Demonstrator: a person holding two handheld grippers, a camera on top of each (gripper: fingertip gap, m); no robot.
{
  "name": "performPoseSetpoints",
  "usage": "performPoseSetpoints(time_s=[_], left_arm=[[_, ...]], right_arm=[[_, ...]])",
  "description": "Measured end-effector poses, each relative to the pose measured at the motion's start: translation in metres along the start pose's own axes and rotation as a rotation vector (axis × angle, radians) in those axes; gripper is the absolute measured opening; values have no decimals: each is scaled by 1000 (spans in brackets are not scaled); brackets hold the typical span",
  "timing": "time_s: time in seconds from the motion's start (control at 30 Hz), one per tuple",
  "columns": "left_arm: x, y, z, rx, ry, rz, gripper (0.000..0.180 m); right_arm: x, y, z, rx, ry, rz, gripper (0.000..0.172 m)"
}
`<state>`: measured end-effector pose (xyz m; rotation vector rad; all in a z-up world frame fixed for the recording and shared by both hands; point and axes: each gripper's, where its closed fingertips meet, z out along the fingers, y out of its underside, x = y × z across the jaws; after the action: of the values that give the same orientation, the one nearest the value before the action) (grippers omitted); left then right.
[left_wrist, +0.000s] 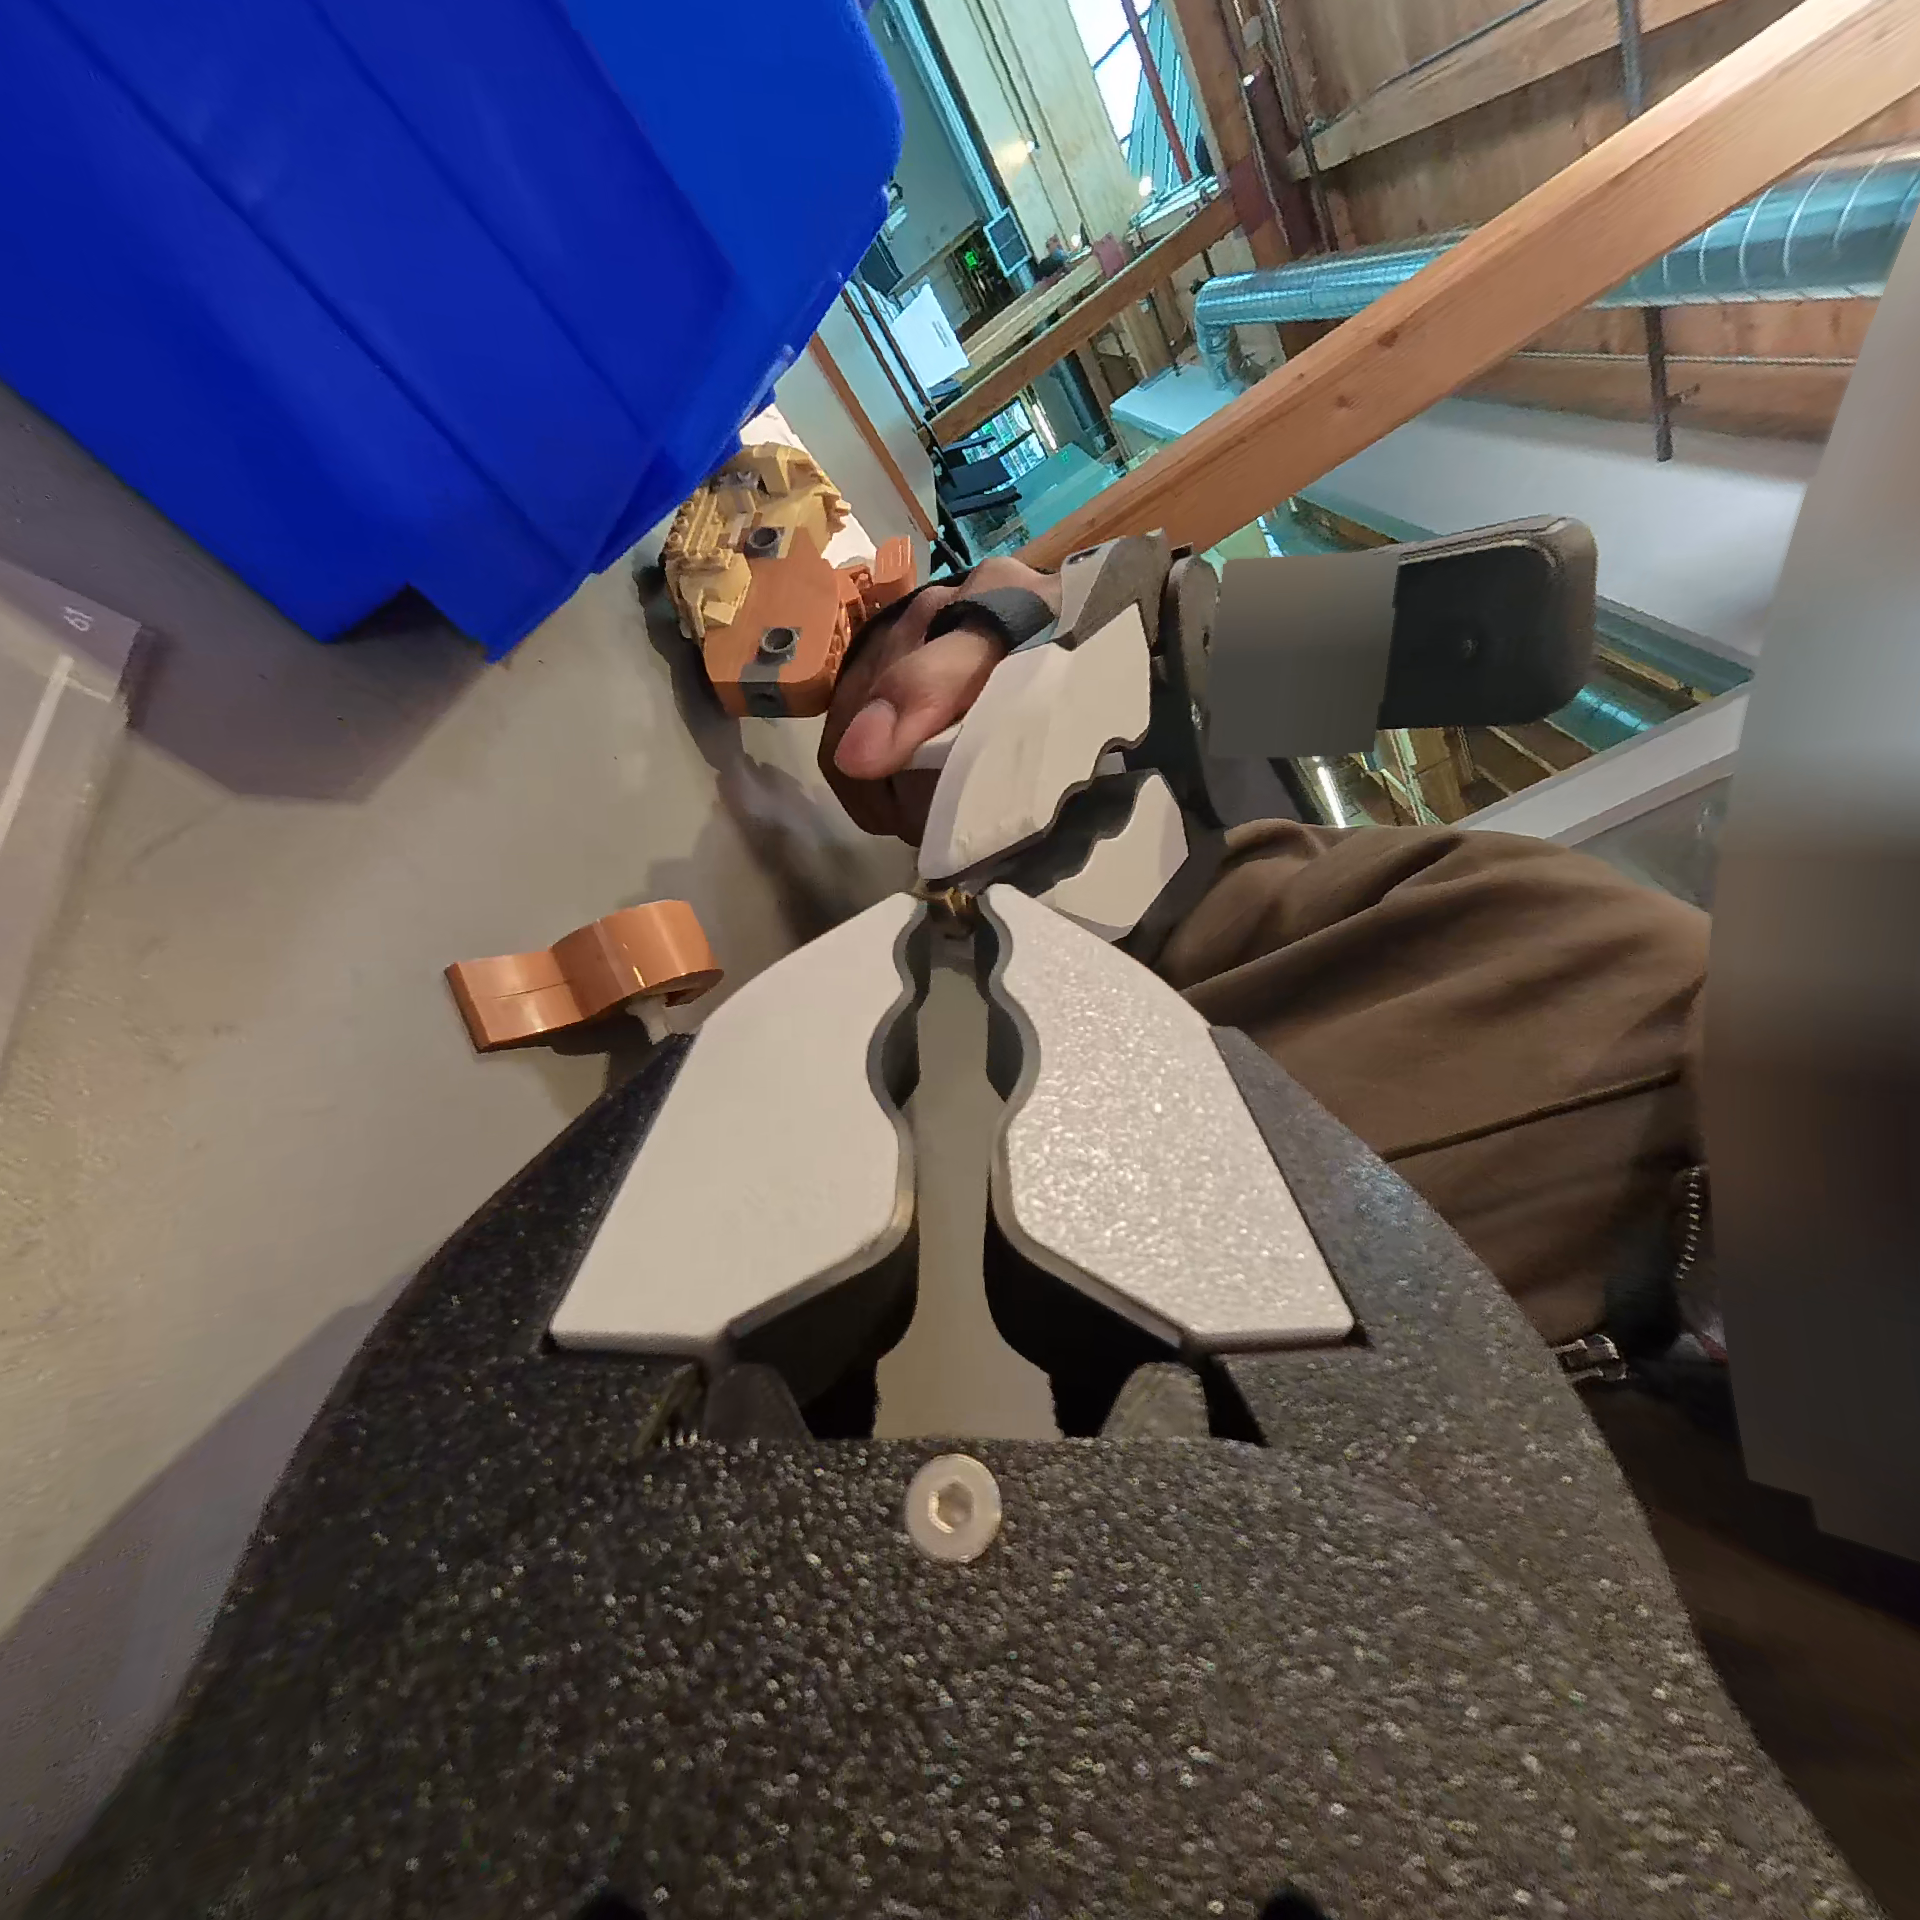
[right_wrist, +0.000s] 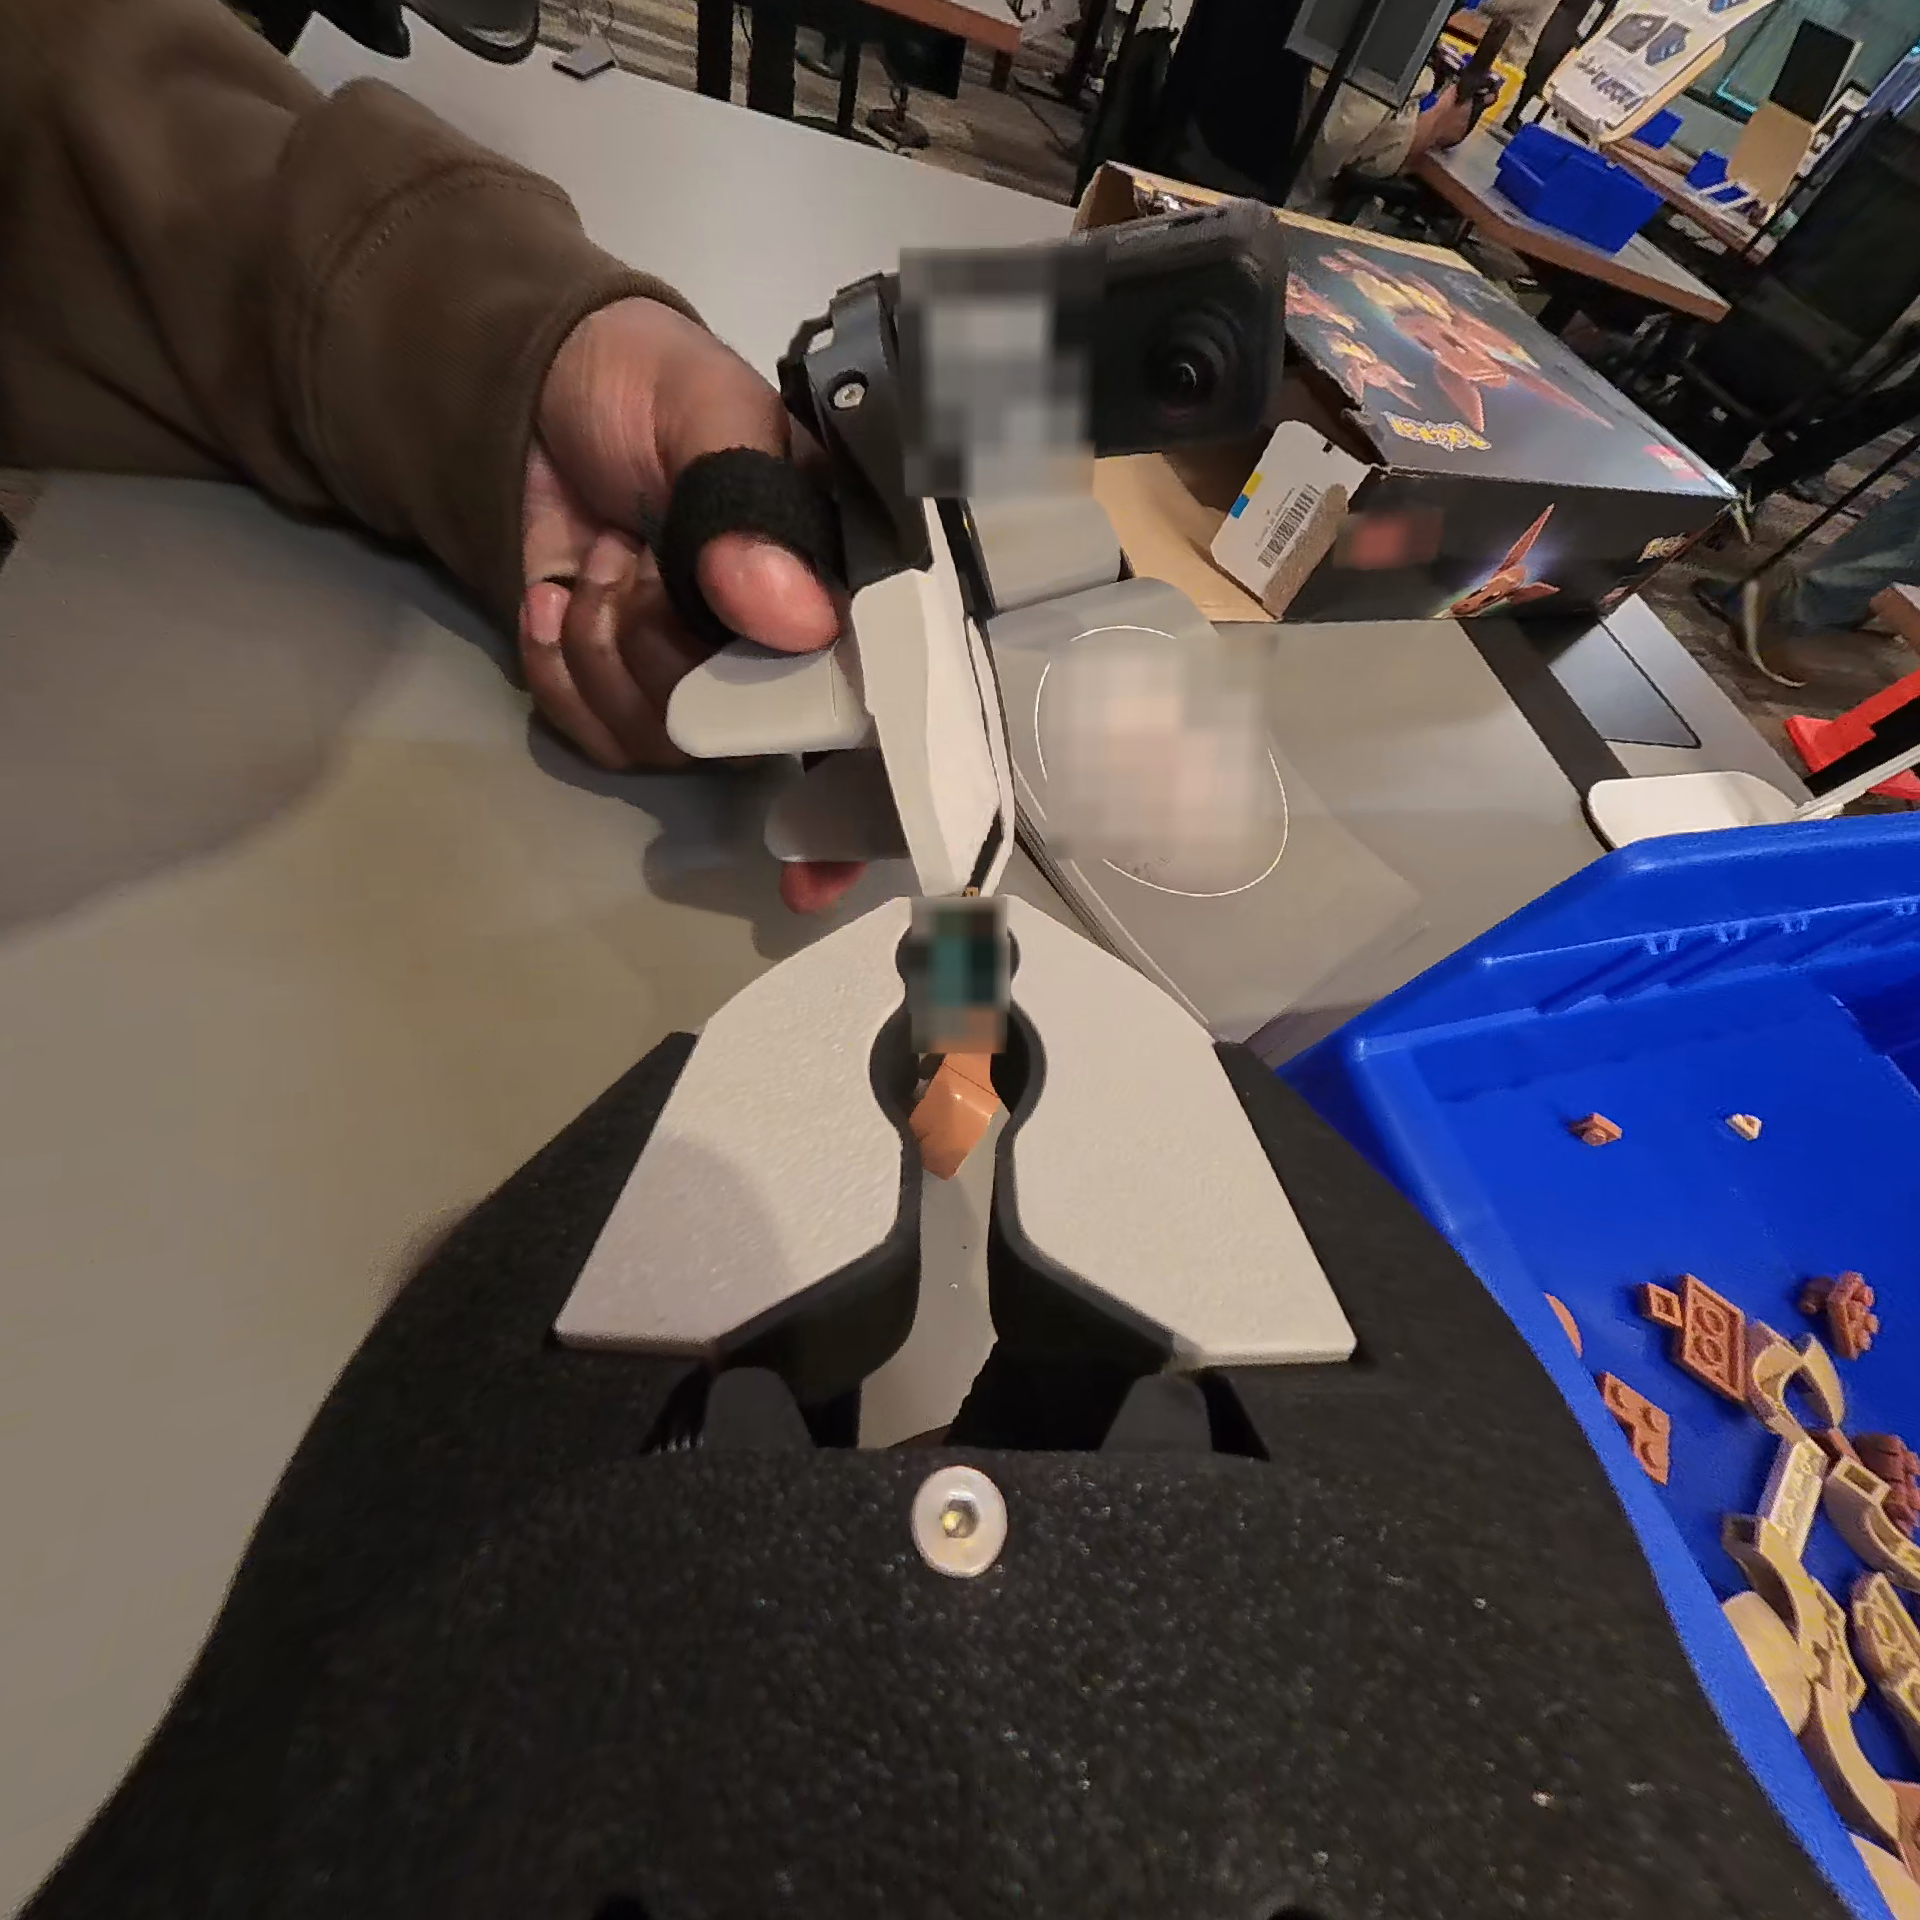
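Nearest, right gripper (right_wrist: 954, 930): fingers narrowed to a slim gap, clamped on an orange brick piece (right_wrist: 951, 1127) that runs back between them; its tip end hidden under a blurred patch. Right against those tips, left gripper (left_wrist: 943, 914), tip to tip with the other and nearly closed, pinching a small tan bit (left_wrist: 940, 906). Whether this bit belongs to the orange piece: cannot tell.

Near left of the left gripper, a curved orange part (left_wrist: 582, 982) flat on the grey table (left_wrist: 260, 1039), untouched. To the right in the right wrist view, a blue bin (right_wrist: 1507, 1091) with loose tan and orange bricks (right_wrist: 1766, 1455).

Farther off, a half-built orange and tan brick model (left_wrist: 758, 613) at the bin's foot, partly behind a hand. Farthest, a dark printed box (right_wrist: 1475, 436), one flap open.
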<state>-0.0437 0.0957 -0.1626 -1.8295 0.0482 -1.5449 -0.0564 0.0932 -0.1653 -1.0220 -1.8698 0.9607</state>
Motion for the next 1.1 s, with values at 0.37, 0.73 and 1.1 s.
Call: performPoseSetpoints(time_s=[0.37, 0.73, 1.1], left_arm=[[-5, -7, -6, 47, -36, -12, 6], [1, -12, -6, 63, 1, 2, 8], [13, -16, -6, 76, -30, 272, 9]], right_arm=[[7, 10, -2, -76, 62, -78, 20], [10, 3, -8, -24, 3, 146, 8], [3, -12, -10, 103, -198, 586, 8]])
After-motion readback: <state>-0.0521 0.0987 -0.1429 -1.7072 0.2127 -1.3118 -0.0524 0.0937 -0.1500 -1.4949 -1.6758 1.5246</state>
